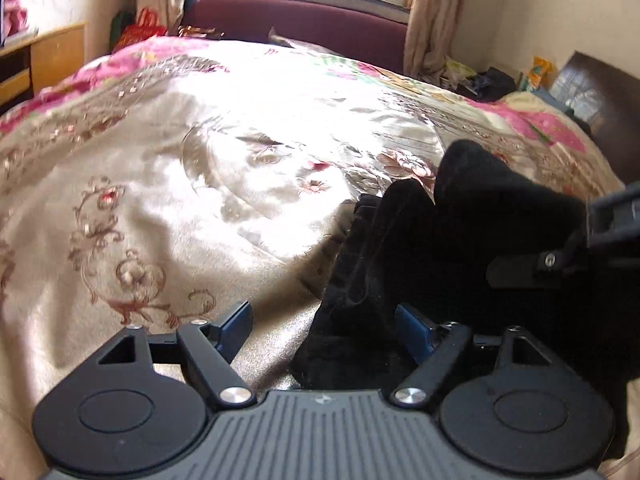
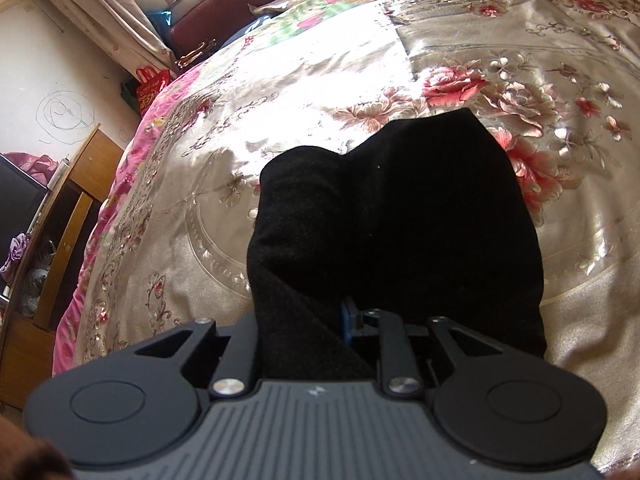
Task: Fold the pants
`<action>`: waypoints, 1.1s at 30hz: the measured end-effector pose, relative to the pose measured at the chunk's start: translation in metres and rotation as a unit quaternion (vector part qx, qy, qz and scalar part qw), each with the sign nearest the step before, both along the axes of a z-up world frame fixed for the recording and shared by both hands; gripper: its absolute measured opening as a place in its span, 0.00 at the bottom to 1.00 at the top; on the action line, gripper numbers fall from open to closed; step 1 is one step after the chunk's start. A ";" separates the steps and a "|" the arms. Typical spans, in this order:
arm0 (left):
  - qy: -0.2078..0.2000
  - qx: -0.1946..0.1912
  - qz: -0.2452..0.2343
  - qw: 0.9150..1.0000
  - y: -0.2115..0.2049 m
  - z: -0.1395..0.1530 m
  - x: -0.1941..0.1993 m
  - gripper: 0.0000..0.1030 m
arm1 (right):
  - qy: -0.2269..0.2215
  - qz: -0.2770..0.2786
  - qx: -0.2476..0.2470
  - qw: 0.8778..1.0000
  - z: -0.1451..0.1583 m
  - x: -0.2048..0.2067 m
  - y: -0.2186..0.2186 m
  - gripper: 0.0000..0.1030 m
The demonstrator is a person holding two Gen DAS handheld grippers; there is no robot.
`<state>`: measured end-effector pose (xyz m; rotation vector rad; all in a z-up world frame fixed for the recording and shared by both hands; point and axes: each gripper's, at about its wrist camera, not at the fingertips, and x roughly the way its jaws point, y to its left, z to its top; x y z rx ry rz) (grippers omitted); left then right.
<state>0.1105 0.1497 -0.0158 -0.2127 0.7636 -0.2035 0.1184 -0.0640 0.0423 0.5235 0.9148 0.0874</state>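
Pants [image 2: 400, 216], black and fleecy, lay bunched on the floral bedspread [image 1: 160, 200], soft and floppy. The right tool [image 2: 320, 328] pinched a fold; the left tool [image 1: 324, 328] gaped wide at their edge, best gripped along the hem.

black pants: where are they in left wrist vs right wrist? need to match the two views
Left wrist: the black pants fill the lower right, bunched on the bedspread; an edge lies between the open left gripper fingers, with the right gripper at the right edge.
Right wrist: the pants sit centre frame, running down into the right gripper, which is closed on them.
Shared landmark: the maroon headboard under the window.
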 end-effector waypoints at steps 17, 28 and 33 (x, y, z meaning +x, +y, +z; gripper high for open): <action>-0.045 -0.043 0.083 0.995 0.053 0.009 -0.015 0.89 | -0.081 0.070 0.013 0.994 0.034 0.021 0.030 0.54; -0.046 -0.063 -0.050 0.996 0.022 0.015 -0.039 0.90 | -0.079 0.363 -0.166 0.913 0.040 0.087 0.053 0.60; -0.034 -0.071 -0.070 0.994 0.014 0.008 -0.039 0.90 | -0.045 0.420 -0.176 0.889 0.023 0.096 0.050 0.40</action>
